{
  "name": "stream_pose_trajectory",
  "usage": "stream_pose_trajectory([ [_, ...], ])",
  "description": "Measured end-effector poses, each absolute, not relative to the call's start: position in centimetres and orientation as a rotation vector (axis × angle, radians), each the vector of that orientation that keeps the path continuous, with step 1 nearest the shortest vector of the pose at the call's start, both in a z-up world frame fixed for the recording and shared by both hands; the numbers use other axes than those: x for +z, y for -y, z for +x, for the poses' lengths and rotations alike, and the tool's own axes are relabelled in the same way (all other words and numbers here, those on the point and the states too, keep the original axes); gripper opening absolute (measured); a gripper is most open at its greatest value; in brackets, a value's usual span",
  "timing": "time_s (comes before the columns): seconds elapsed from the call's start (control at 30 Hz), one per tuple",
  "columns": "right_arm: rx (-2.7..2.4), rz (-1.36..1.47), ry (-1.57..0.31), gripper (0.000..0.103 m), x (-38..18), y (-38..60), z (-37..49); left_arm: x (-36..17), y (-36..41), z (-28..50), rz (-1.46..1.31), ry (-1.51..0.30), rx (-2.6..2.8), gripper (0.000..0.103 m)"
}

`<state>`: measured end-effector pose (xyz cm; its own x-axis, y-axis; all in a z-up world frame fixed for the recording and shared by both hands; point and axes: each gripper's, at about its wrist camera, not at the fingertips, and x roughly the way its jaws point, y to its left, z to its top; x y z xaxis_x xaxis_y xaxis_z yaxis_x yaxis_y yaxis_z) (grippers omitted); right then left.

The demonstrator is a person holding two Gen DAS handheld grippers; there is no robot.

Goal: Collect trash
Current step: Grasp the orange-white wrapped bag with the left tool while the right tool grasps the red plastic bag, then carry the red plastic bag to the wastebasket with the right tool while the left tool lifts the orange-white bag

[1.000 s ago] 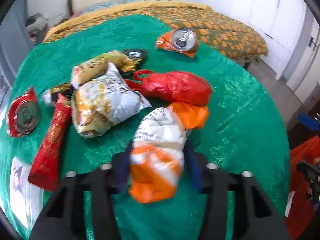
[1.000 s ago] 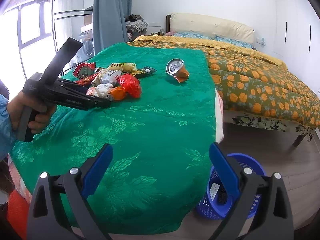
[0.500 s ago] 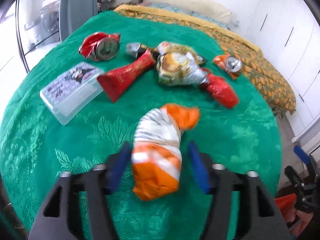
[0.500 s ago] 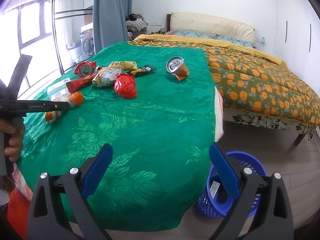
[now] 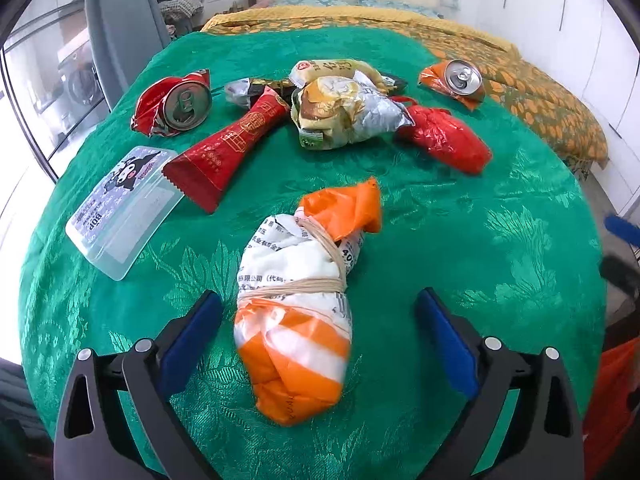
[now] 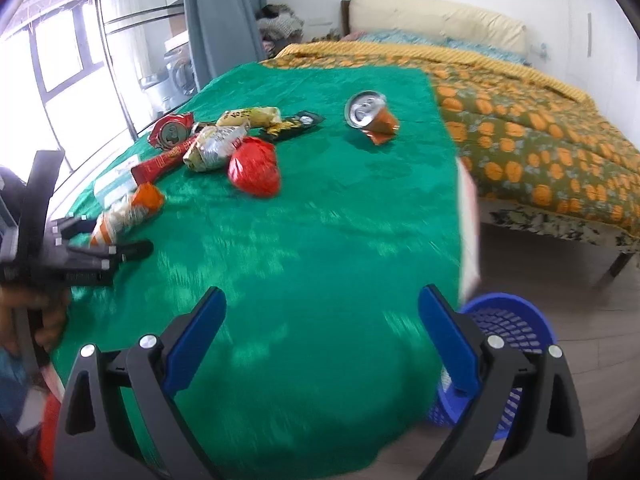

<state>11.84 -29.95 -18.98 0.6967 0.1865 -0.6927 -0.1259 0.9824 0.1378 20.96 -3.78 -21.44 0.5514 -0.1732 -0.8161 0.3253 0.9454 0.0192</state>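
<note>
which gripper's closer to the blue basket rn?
Right. The right gripper hangs open at the table's edge just above the blue basket; the left gripper straddles the orange bundle, farther off.

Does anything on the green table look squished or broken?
Yes. Two drink cans are crushed flat: a red can near the clear plastic box, and an orange can by the far edge. The wrappers around them are crumpled too.

A clear plastic box [image 5: 122, 210] lies left of the jaws; beyond them, a bed [image 6: 532, 128], perhaps unmade.
</note>
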Motion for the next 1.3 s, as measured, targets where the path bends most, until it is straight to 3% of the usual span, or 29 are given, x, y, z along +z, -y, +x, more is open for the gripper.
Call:
stream_pose_trajectory([
  [0.27,0.311,0.086,-0.924,0.093,-19.1,26.5,22.5,-21.5,3.7,20.9,0.172,-0.942,-0.297,0.096],
  [0.43,0.328,0.043,-0.945,0.086,-19.4,23.5,26.8,-21.5,3.6,20.8,0.169,-0.944,-0.298,0.097],
  [0.47,0.324,0.038,-0.95,0.083,-19.5,23.1,27.2,-21.5,3.6,20.8,0.168,-0.944,-0.299,0.097],
  [0.53,0.317,0.036,-0.96,0.056,-20.0,22.5,27.8,-21.5,3.5,20.8,0.165,-0.945,-0.3,0.097],
  [0.6,0.327,0.051,-0.965,0.045,-20.1,22.3,27.8,-21.5,3.5,20.8,0.164,-0.945,-0.301,0.097],
  [1.3,0.28,-0.007,-0.984,0.046,-20.2,25.0,12.9,-21.5,3.4,20.9,0.153,-0.945,-0.312,0.097],
])
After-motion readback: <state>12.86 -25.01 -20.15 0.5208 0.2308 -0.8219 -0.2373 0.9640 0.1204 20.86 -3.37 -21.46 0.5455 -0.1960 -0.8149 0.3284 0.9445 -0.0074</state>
